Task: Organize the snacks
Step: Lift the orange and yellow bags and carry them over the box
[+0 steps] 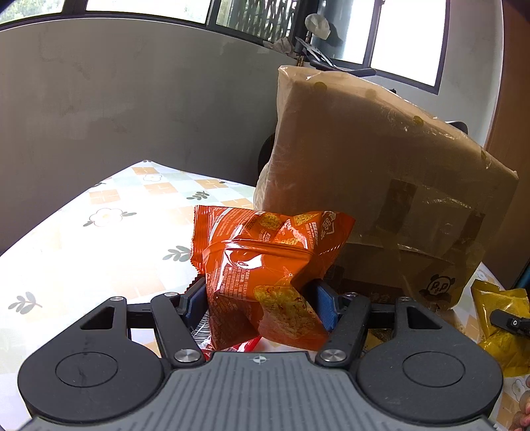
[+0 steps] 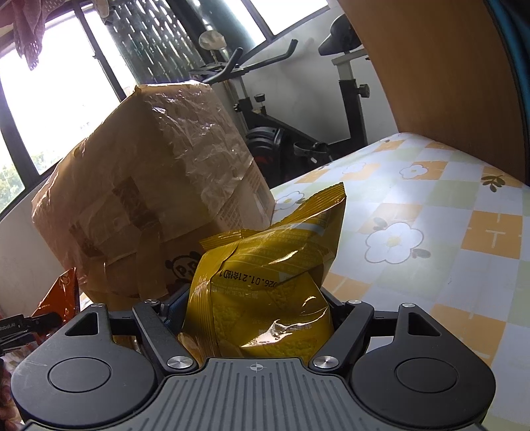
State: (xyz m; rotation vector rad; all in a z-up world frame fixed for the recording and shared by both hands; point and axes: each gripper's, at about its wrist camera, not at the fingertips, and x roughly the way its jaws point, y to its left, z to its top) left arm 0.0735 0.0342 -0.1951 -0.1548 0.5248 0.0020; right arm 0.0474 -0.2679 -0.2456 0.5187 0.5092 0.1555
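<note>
The left gripper [image 1: 260,298] clamps an orange snack bag [image 1: 265,275] at lower centre; the right gripper [image 2: 255,308] grips a yellow snack bag [image 2: 268,288]. Both bags sit before the taped cardboard box [image 1: 381,185]; neither looks stowed yet, so sorting remains.

A home: flowered tablecloth [image 2: 430,232], exercise bike [image 2: 298,132] and laundry [image 2: 29,30] by windows.

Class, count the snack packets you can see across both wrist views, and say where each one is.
2. The orange packet sits clamped in the left tool; the yellow packet sits in the right tool. Others may be hidden behind the taped cardboard box.
</note>
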